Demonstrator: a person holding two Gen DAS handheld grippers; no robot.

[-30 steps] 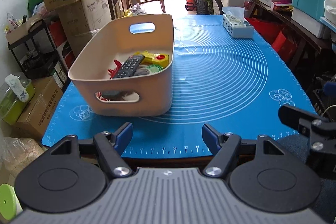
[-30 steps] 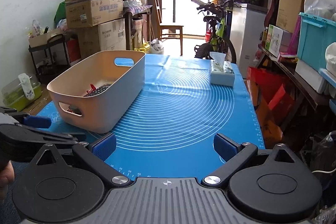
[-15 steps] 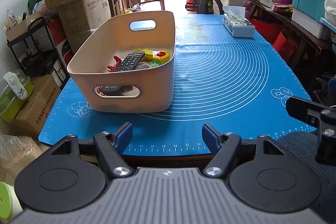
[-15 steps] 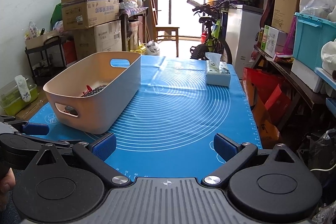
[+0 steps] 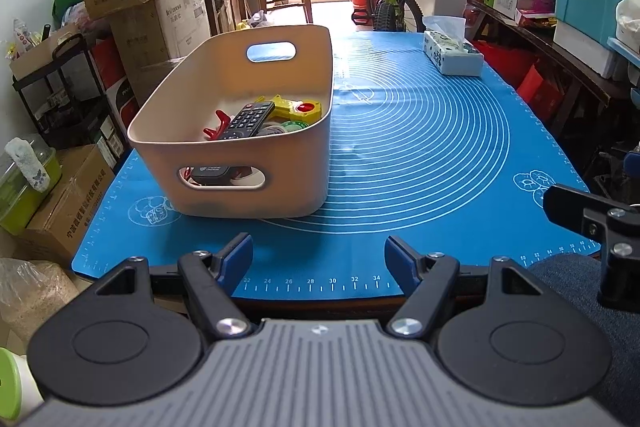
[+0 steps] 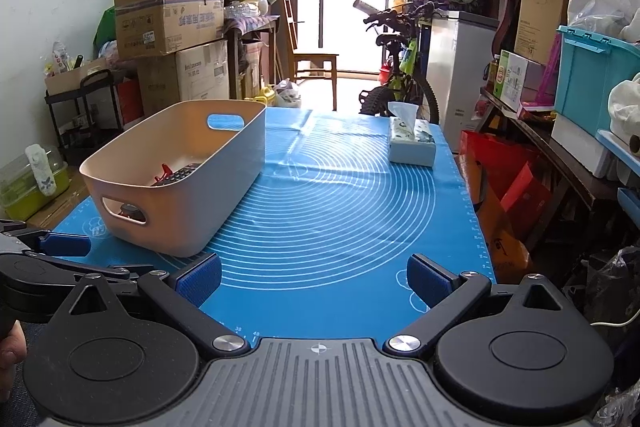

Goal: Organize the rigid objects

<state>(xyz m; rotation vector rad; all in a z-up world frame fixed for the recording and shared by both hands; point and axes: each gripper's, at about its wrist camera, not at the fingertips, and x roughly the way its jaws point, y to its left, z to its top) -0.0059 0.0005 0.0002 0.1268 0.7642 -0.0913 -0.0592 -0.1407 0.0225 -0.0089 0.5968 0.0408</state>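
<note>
Change: nothing on the table is shifting since a second ago; both grippers are staying at its near edge.
Left gripper (image 5: 319, 259): fingers are standing apart, gripping nothing.
Right gripper (image 6: 314, 277): fingers are standing apart, gripping nothing.
Beige bin (image 5: 256, 183): sitting on the blue mat (image 5: 420, 155), left side.
Remote control (image 5: 248, 119): lying inside the bin among small toys.
Tissue box (image 5: 452, 53): sitting at the far right.

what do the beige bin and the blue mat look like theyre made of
Beige bin: probably moulded plastic, matte, with smooth rounded corners and cut-out handles. Blue mat: likely silicone or soft vinyl, slightly glossy, with printed rings and a shallow wrinkle.
</note>
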